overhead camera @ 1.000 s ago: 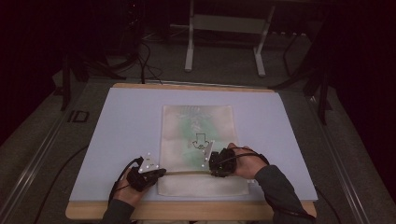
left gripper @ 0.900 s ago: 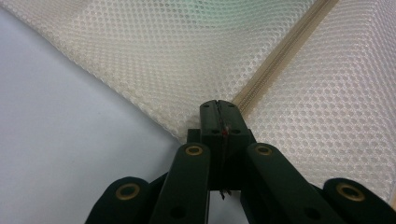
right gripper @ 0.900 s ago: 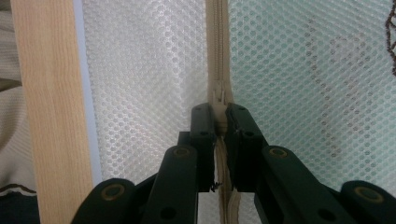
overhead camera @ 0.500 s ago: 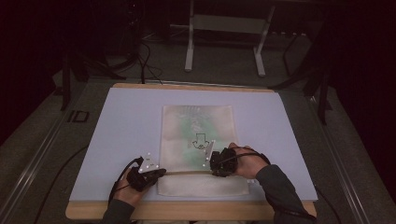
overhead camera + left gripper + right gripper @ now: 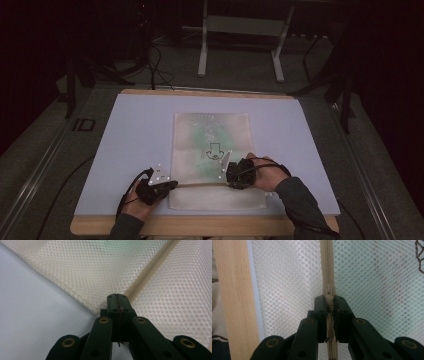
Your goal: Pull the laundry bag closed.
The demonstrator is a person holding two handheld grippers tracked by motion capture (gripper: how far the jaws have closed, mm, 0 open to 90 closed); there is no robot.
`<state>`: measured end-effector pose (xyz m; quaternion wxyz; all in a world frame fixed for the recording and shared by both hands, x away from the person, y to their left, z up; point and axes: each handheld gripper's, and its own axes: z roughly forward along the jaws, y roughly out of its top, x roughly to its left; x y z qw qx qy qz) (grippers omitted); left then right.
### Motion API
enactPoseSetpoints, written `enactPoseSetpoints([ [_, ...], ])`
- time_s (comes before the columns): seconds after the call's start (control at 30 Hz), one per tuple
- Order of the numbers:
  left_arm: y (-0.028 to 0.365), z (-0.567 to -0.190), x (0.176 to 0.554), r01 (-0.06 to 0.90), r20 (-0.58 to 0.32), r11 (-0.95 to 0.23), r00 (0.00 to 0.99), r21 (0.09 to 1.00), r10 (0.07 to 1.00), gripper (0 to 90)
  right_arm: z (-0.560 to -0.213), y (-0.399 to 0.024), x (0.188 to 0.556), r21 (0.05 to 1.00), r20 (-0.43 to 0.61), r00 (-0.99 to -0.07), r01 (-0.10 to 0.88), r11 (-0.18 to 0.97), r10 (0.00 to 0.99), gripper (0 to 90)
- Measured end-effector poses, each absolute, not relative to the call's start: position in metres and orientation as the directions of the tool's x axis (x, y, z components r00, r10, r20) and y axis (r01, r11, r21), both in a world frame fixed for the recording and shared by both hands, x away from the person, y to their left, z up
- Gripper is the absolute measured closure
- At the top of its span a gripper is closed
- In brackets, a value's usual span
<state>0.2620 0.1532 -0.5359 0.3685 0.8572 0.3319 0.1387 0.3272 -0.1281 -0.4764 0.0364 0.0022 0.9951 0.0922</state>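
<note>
The mesh laundry bag (image 5: 210, 150) is cream netted cloth, finely holed and faintly shiny, with a woven beige zipper (image 5: 327, 267) tape. Beneath lies a smooth, matt pale-blue mat (image 5: 135, 135) on a grained, light wooden table (image 5: 235, 300). Both grippers' jaws are matt black plastic with brass-coloured rivets.

Mesh laundry bag (image 5: 210, 150) flat on the mat (image 5: 130, 140), at mid-table, nearer the near edge. Zipper (image 5: 200, 184) across the bag's near end, left to right. Left gripper (image 5: 167, 186) at the zipper's left end, right gripper (image 5: 231, 177) farther right along it.
</note>
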Motion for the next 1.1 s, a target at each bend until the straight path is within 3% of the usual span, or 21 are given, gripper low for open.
enactPoseSetpoints([
  [1.1,0.154,-0.536,0.262,0.466,-0.007,-0.511,0.743,0.722,0.669,89.6,-0.481,-0.158,0.329,0.177,-0.060,-0.996,0.057,0.983,0.068,82.4],
])
